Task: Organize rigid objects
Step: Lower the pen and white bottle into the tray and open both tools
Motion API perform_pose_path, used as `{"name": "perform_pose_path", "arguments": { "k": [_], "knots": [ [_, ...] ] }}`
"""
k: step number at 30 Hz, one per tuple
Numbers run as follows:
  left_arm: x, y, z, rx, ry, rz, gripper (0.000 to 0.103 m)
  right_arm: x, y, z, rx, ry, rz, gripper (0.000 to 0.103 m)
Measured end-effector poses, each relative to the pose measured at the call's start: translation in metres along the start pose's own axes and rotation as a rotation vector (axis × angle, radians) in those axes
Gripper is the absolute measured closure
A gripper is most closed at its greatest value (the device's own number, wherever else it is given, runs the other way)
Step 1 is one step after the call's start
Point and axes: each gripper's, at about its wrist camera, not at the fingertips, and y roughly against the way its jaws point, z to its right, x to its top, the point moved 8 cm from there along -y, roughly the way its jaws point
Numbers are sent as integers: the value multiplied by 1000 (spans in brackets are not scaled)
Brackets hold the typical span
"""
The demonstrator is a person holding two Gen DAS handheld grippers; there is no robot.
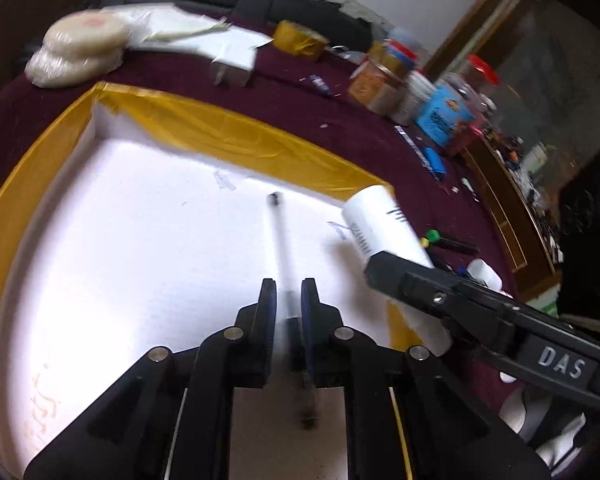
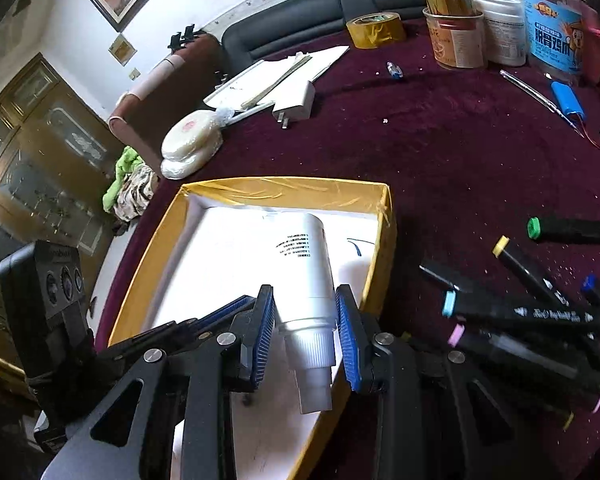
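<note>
White plastic tube with black print and a ribbed translucent cap sits between the blue ribbed pads of the right gripper, cap toward the camera, body reaching out over the shallow white-floored tray with a yellow taped rim. Both pads press the tube's neck; tongs pinching it. From the left wrist view the same tube crosses the tray's right rim, held up off the floor.

Thin clear-barrelled pen with a dark tip runs between the fingers of the left gripper, barrel pointing out over the tray floor. Fingers stand close together on either side of it; frame is motion-blurred, so actual contact cannot be told.

Outside the tray, right side: cluster of black marker pens with coloured end caps lying on the maroon cloth-covered table, well apart from the tube.

Beyond the tray's far rim:
- stack of pale round cakes in clear wrap, near the far left corner
- white plug adapter
- white papers
- roll of yellow tape
- group of jars and tubs, far right
- blue flat battery pack with wires

Black sofa stands behind the table.
</note>
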Motion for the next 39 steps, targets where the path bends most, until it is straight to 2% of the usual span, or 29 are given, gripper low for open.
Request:
{"name": "perform_pose_path", "arguments": {
  "k": [1, 3, 5, 6, 9, 12, 16, 18, 20, 22, 23, 27, 31, 35, 39],
  "knots": [
    [1, -3, -3, 4, 13, 0, 88, 1, 0, 0, -7, 0, 11, 75],
    [-1, -8, -10, 14, 54, -16, 71, 3, 0, -1, -30, 15, 24, 73],
    [-2, -6, -11, 1, 72, -13, 55, 3, 2, -4, -40, 43, 37, 67],
    [-3, -4, -11, 13, 67, -2, 51, 3, 3, -5, -45, 52, 43, 67],
    [-2, 3, -13, 79, 48, 31, 51, 3, 13, -5, -54, 61, 71, 66],
    [-7, 7, -14, 103, 41, 45, 50, 0, 33, -2, -88, 90, 122, 62],
    [-15, 13, -14, 148, 31, 61, 48, -6, 80, 5, -198, 170, 268, 60],
    [-18, 15, -11, 175, 14, 69, 48, -11, 114, 11, -284, 207, 392, 46],
    [-20, 16, -7, 192, 4, 67, 48, -18, 149, 23, -386, 212, 538, 12],
    [-18, 23, -2, 210, -12, 92, 48, -25, 174, 42, -444, 184, 656, 4],
    [-16, 26, 0, 219, -19, 108, 48, -25, 179, 50, -454, 171, 672, 4],
    [-9, 51, 28, 240, -80, 194, 48, -29, 185, 98, -474, 66, 603, 4],
    [-14, 59, 64, 238, -174, 211, 45, -37, 197, 142, -511, -19, 593, 4],
    [-21, 52, 104, 200, -249, 180, 43, -47, 216, 180, -509, -90, 605, 4],
    [-28, 32, 127, 140, -231, 102, 43, -58, 230, 215, -507, -163, 625, 4]
  ]
}}
